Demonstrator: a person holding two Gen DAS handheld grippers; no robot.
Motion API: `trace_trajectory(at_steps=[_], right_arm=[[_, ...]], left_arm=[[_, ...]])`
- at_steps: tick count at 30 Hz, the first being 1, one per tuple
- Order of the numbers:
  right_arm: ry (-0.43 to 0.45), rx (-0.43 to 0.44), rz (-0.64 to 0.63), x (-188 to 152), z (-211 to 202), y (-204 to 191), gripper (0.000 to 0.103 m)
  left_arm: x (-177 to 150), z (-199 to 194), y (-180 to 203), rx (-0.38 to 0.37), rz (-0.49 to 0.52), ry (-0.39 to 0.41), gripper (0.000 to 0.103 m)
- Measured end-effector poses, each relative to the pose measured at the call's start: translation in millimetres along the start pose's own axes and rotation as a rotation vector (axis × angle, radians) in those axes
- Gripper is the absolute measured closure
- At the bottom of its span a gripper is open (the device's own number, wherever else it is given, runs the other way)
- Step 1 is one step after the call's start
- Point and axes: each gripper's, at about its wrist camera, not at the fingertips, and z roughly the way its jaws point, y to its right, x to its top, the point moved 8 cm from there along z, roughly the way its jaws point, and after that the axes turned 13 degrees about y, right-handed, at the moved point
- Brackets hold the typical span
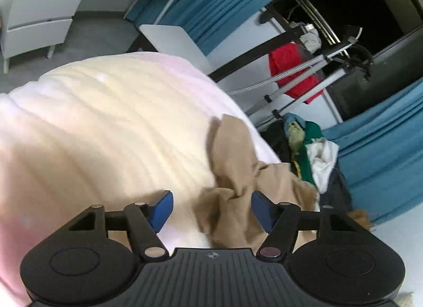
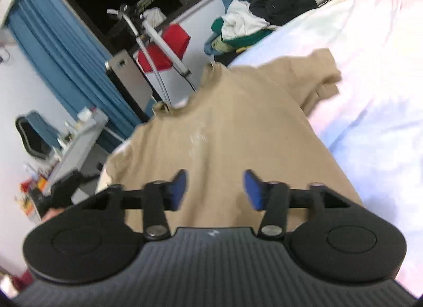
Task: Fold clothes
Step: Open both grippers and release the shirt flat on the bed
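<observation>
Broadly, a pale bed [image 2: 370, 82] filled both views, and the tan T-shirt [image 2: 224, 135] lay on it, collar toward the twelve o'clock edge of the right wrist view and one short sleeve out at two o'clock. From the left wrist view the same shirt showed as a crumpled tan fold running from one o'clock down to the six o'clock edge. Beyond the bed, at two o'clock in that view, sat a heap of other clothes [image 1: 312, 145].

The right gripper [image 2: 214, 188] hung over the lower body of the shirt, its blue pads roughly half parted and apart from the cloth, holding nothing. The left gripper [image 1: 211, 207] also stood part open; bunched fabric lay between its pads, nearer the right pad, but neither pad visibly pressed on it.

I judged this the step of taking hold of the shirt for a fold. The next move would call for each gripper to close on an edge of fabric, thin layers only, before any lift.
</observation>
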Motion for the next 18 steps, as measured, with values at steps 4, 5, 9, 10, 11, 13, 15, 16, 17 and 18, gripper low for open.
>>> trace_trajectory(at_steps=[4, 5, 9, 10, 11, 13, 15, 16, 17, 18], right_arm=[[-0.017, -0.008, 0.014, -5, 20, 10, 0.058], [-0.024, 0.001, 0.027, -6, 27, 12, 0.058], [-0.040, -0.026, -0.003, -14, 54, 18, 0.058], [-0.050, -0.030, 0.000, -17, 58, 20, 0.058], [-0.061, -0.032, 0.005, -20, 61, 22, 0.058], [-0.077, -0.034, 0.023, -25, 63, 25, 0.058], [-0.077, -0.040, 0.036, -24, 61, 27, 0.058], [-0.070, -0.041, 0.037, -22, 59, 27, 0.058], [-0.063, -0.042, 0.038, -20, 57, 28, 0.058], [-0.053, -0.042, 0.034, -18, 54, 27, 0.058]], left_arm=[[-4, 22, 6, -0.024, -0.069, -0.011, 0.040], [-7, 27, 8, -0.039, -0.082, -0.020, 0.040], [-21, 48, 21, 0.014, 0.007, -0.060, 0.093], [-19, 48, 24, 0.045, 0.054, -0.048, 0.094], [-15, 46, 27, 0.072, 0.099, -0.026, 0.095], [2, 33, 39, 0.137, 0.260, 0.055, 0.096], [21, 17, 57, 0.198, 0.457, 0.142, 0.096], [26, 10, 69, 0.220, 0.577, 0.180, 0.096], [30, 5, 74, 0.243, 0.648, 0.204, 0.096], [31, 2, 76, 0.265, 0.682, 0.215, 0.095]])
